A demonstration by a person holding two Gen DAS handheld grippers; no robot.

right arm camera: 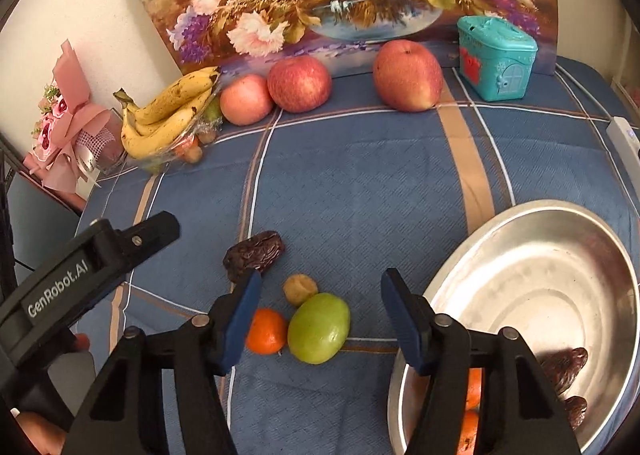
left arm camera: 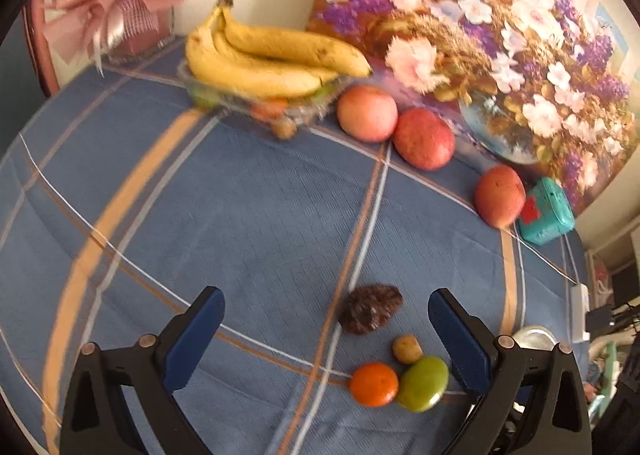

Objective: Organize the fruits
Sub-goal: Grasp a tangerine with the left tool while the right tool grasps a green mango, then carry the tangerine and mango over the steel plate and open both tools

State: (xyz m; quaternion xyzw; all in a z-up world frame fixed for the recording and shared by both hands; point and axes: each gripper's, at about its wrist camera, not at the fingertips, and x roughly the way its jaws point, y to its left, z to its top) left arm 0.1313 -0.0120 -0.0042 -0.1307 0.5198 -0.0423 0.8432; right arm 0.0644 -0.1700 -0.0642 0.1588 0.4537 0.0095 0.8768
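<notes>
Both tools hover over a small cluster of fruit on the blue plaid cloth of the surface. The right tool has its jaws spread wide with nothing between them, lined up on the green fruit, probably because that one sits nearest the metal bowl where an orange and dark dates already lie. The left tool is also wide open and empty, held just short of the cluster.

The green fruit is smooth, glossy and oval, touching a small orange on one side and a little tan ball-shaped fruit behind it. A wrinkled dark date lies just beyond. Three red apples and a bunch of bananas wait along the back edge.
</notes>
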